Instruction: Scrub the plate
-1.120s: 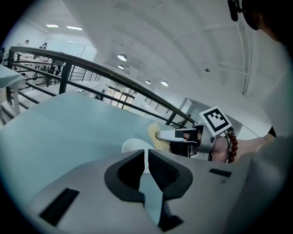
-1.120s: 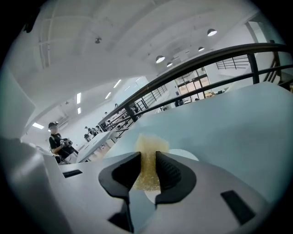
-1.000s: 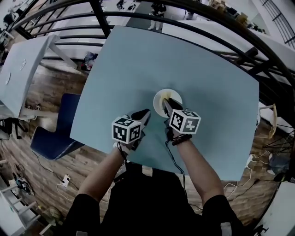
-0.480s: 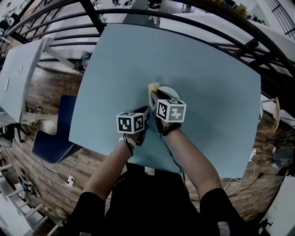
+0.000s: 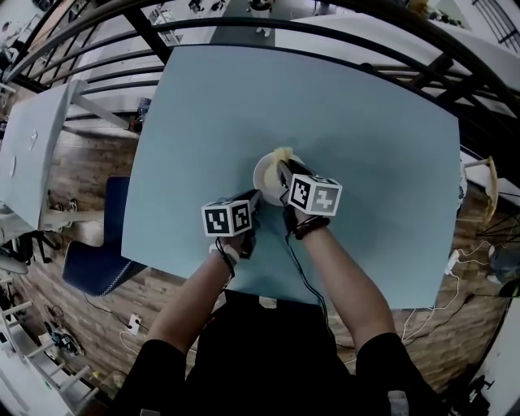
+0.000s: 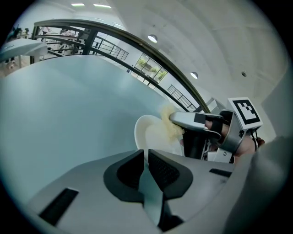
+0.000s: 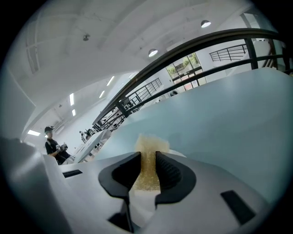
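Note:
A small white plate [image 5: 266, 175] lies near the middle of the pale blue table [image 5: 366, 122]. My right gripper [image 5: 286, 172] reaches over it, shut on a yellow sponge [image 5: 283, 154] that sits at the plate's far rim. In the right gripper view the sponge [image 7: 150, 146] sticks out between the jaws of the right gripper [image 7: 148, 157]. My left gripper [image 5: 255, 201] is at the plate's near-left rim. In the left gripper view its jaws [image 6: 145, 153] stand nearly together with the plate's [image 6: 149, 135] thin edge between them. The sponge [image 6: 168, 125] presses on the plate there.
A second pale table [image 5: 28, 138] and a blue chair [image 5: 97, 244] stand to the left over a wooden floor. A black railing [image 5: 244, 24] curves behind the table's far edge. Cables lie on the floor at right. A person [image 7: 52, 144] stands far off.
My right gripper has swept the sponge across the plate, out to its left far edge and back to the far rim. The left gripper has stayed at the near-left rim.

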A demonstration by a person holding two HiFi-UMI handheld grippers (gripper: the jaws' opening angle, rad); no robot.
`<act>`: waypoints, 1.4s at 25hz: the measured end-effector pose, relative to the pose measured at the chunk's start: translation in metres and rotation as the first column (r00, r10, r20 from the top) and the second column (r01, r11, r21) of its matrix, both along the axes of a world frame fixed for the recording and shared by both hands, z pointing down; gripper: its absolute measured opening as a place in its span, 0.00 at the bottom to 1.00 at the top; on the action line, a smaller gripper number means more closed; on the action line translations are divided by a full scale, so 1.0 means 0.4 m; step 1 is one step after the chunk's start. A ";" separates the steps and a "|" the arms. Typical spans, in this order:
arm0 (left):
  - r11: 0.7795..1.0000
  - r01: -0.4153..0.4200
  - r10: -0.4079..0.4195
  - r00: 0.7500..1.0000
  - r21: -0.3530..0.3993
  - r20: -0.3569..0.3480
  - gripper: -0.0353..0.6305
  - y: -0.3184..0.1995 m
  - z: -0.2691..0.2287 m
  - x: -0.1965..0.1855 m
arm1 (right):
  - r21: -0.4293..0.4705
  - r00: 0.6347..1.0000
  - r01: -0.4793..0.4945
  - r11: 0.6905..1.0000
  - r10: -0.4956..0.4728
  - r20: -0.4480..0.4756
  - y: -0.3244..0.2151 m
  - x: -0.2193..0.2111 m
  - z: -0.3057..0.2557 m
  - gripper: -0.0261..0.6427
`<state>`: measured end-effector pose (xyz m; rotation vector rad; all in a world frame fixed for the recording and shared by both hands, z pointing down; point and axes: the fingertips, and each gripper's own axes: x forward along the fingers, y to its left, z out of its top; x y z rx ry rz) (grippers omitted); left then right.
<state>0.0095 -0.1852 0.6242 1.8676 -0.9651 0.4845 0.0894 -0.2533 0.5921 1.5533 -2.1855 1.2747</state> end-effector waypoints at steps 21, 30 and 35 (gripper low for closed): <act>1.000 0.025 -0.025 0.999 0.006 0.034 0.11 0.018 0.011 0.009 | 0.025 0.997 -0.073 0.997 0.073 0.006 0.067 0.153 -0.031 0.20; 0.999 0.048 -0.049 0.997 -0.007 -0.054 0.11 0.045 -0.022 -0.004 | -0.013 0.997 0.055 0.998 -0.055 0.046 0.032 -0.070 -0.007 0.20; 0.997 0.071 -0.073 0.995 -0.030 -0.072 0.11 0.068 -0.009 -0.026 | -0.035 0.996 0.093 0.995 -0.093 -0.013 0.012 -0.134 0.016 0.20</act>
